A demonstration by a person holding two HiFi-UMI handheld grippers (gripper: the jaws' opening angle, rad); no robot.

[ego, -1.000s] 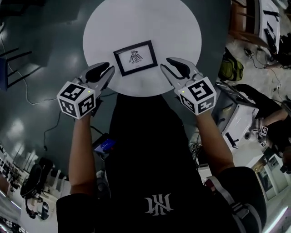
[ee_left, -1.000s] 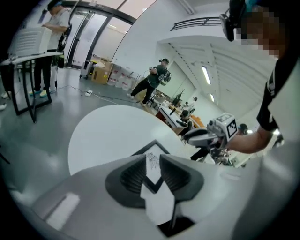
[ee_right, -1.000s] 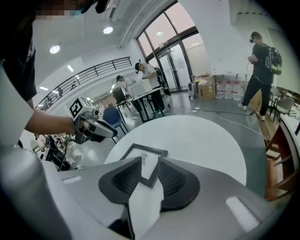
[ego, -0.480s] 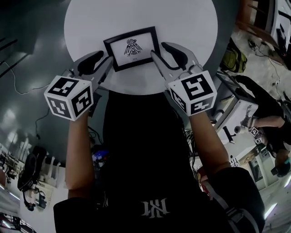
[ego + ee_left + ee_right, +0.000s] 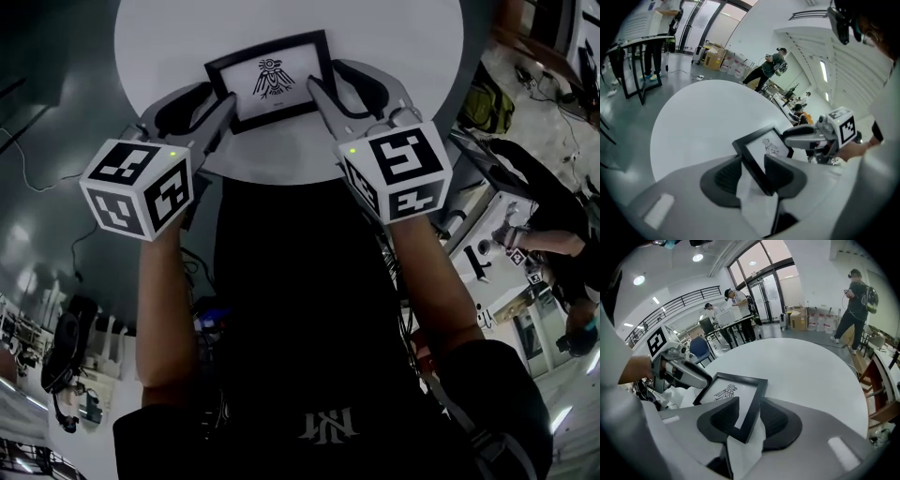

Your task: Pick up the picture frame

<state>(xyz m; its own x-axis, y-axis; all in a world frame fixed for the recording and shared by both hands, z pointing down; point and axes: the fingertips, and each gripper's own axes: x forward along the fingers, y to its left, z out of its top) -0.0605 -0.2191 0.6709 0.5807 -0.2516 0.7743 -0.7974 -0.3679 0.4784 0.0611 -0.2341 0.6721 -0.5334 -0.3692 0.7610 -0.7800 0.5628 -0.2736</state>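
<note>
White and round, the table (image 5: 394,56) carries the black picture frame (image 5: 270,80) close to our side of it. We hold the left gripper (image 5: 754,169) at the frame's left end and the right gripper (image 5: 749,416) at its right end. Both pairs of fingers (image 5: 724,174) have just been opening and now stand wide, each with an edge of the frame between them, not clamped.

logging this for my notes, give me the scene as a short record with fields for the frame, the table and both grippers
surface: round white table
object: picture frame, black border, bird drawing, lying flat on the table
left gripper: jaws have just been opening, now wide apart, frame's left side between them, not clamped
right gripper: jaws have just been opening, wide apart, frame's right side between them, not clamped
task status: frame not yet lifted
</note>
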